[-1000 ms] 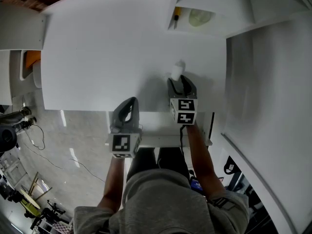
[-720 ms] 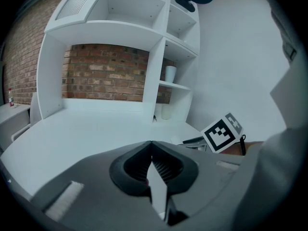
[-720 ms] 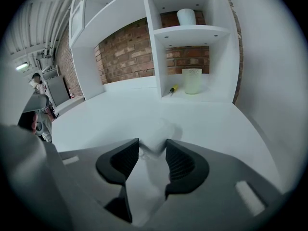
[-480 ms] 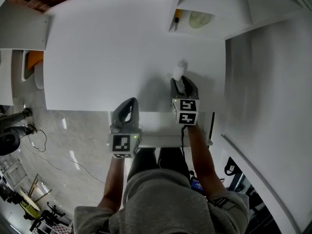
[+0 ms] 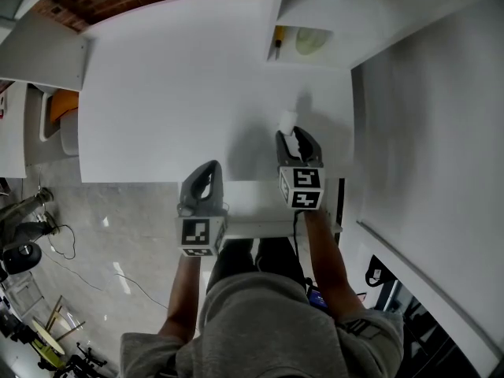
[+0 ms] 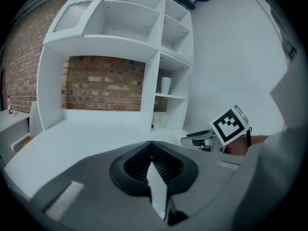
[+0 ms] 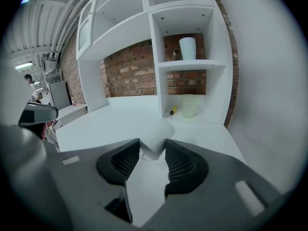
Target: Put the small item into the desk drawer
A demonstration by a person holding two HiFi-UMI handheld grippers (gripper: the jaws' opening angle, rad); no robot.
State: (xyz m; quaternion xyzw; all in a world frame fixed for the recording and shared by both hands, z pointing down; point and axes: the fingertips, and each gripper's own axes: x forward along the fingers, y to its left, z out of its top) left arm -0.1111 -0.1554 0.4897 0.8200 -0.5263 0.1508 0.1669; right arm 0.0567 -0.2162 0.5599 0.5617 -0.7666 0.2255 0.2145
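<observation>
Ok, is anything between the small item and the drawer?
Nothing visible. The small item is pinched in the right hand-held gripper above the desk. The drawer, at the desk's near edge, looks open, with nothing over it.

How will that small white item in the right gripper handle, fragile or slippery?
Probably light: the small white item sits between the right gripper's jaws, which have just been closing on it. Looks thin, translucent, so possibly crushable. Its smooth surface may slip.

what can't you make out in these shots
Small white item: shape unclear, right gripper view; the right gripper, whose jaws have just been closing, clamps its sides.
White desk drawer: inside mostly covered, head view, by left gripper and right.
Yellow stick-shaped tool in the shelf: too small, head view.
</observation>
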